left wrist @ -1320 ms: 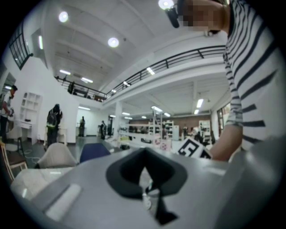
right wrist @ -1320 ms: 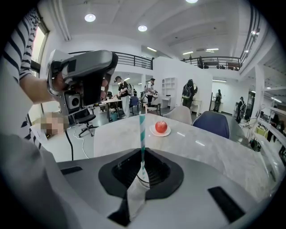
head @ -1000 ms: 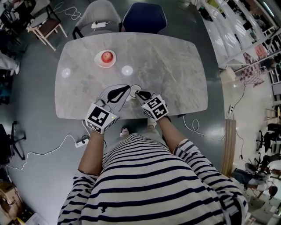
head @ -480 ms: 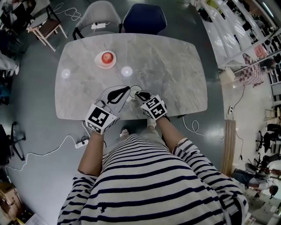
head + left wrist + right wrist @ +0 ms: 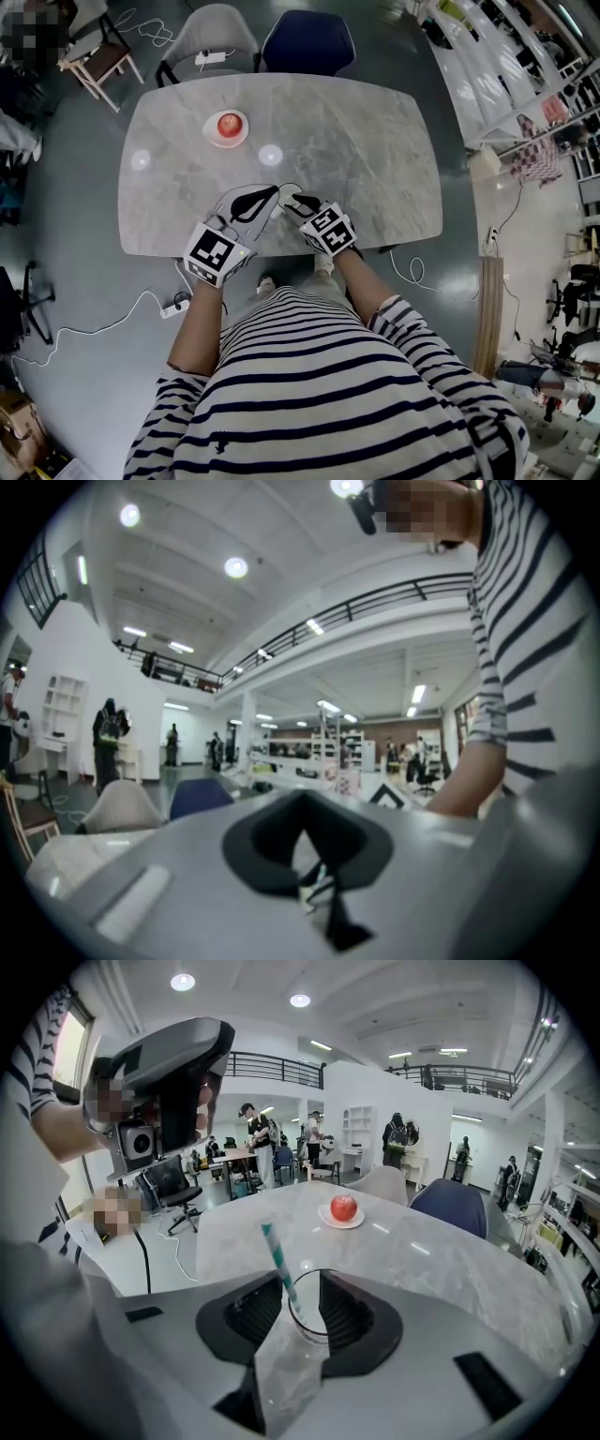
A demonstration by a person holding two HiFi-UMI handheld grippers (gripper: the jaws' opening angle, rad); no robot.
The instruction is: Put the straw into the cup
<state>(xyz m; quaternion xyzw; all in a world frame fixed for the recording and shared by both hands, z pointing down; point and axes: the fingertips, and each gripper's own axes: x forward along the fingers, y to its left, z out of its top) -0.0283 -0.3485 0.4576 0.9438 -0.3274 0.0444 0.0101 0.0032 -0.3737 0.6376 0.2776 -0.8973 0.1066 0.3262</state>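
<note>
Straw (image 5: 277,1260) stands in the cup (image 5: 307,1324), by the near edge of the desk (image 5: 375,141), in the middle. Your right hand-held gripper (image 5: 302,1302) squeezes the cup. Your left hand-held gripper (image 5: 314,881) looks closed on nothing. Hold the cup steady and upright, so nothing tips.

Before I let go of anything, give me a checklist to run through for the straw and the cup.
1. Is the straw in the cup? Ok: it stands inside, leaning left.
2. Is the cup held? Ok: the right tongs close on both its sides.
3. Are the left tongs off the straw? Cannot tell: they are nearly together, with a striped bit at their tips.
4. Is the cup's base on the table? Cannot tell: hidden.
5. Is the apple out of the way? Ok: far across the table.
</note>
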